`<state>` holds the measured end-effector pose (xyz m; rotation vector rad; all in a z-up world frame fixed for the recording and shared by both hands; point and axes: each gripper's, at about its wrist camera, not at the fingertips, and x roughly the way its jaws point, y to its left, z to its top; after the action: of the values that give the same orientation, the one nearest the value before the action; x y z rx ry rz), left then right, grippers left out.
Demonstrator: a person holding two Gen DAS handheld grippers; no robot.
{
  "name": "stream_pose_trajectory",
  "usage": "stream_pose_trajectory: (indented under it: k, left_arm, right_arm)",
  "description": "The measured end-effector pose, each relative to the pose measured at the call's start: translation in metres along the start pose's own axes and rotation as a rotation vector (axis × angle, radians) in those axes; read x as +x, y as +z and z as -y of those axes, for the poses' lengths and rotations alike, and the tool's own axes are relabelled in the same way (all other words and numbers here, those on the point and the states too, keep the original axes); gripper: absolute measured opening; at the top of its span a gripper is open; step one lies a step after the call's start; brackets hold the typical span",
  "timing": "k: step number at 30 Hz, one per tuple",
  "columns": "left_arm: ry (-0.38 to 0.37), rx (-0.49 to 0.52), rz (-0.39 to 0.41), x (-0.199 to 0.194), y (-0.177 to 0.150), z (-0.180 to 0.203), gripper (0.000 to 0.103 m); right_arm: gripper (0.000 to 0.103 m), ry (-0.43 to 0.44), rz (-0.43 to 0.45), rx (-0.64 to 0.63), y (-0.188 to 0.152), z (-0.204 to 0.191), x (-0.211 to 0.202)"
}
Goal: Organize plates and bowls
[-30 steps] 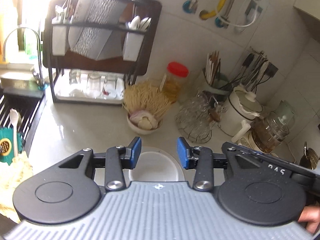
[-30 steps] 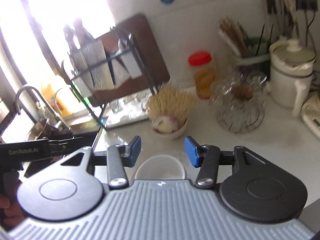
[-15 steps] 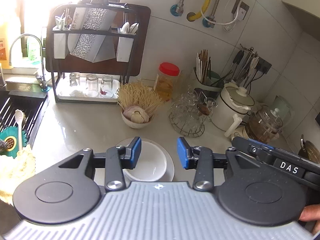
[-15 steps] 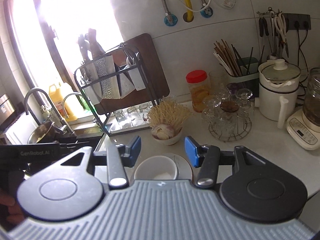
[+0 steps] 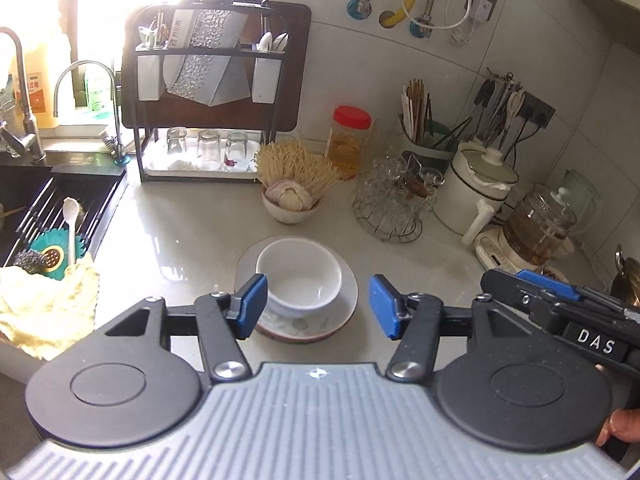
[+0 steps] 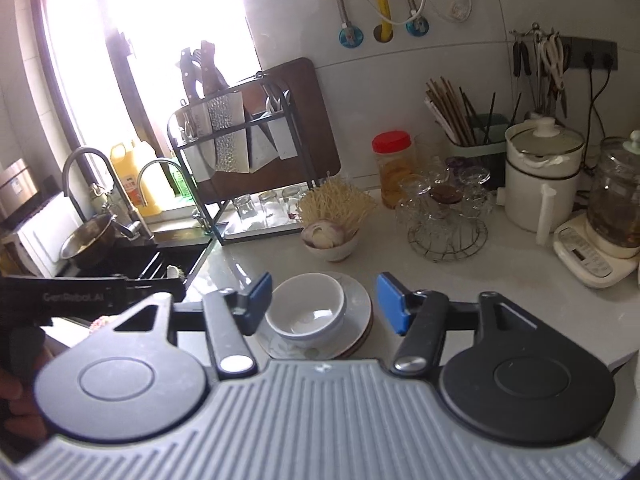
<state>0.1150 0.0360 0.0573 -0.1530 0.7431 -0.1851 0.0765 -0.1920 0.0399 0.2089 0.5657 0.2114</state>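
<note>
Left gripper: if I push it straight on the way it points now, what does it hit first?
Most likely the white bowl stacked on the plate, centred ahead of the open left gripper; depth is hard to judge.

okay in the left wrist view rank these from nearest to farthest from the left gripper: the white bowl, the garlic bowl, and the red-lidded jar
From the left gripper:
1. White bowl, on the plates just ahead.
2. Garlic bowl, further back, centre.
3. Red-lidded jar, by the wall, slightly right.
</note>
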Motion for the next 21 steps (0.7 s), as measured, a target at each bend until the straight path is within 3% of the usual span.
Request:
stream_pose_trajectory:
  k: [15, 21]
  left_arm:
    - [0.054, -0.015, -0.001, -0.032, -0.039, 0.007, 0.072]
    - [0.073, -0.018, -0.02, -0.029, -0.048, 0.005, 0.09]
  right_arm:
    - [0.066, -0.016, -0.031, -0.021, -0.027, 0.0, -0.021]
    - [0.066, -0.017, -0.055, -0.013, -0.034, 0.001, -0.02]
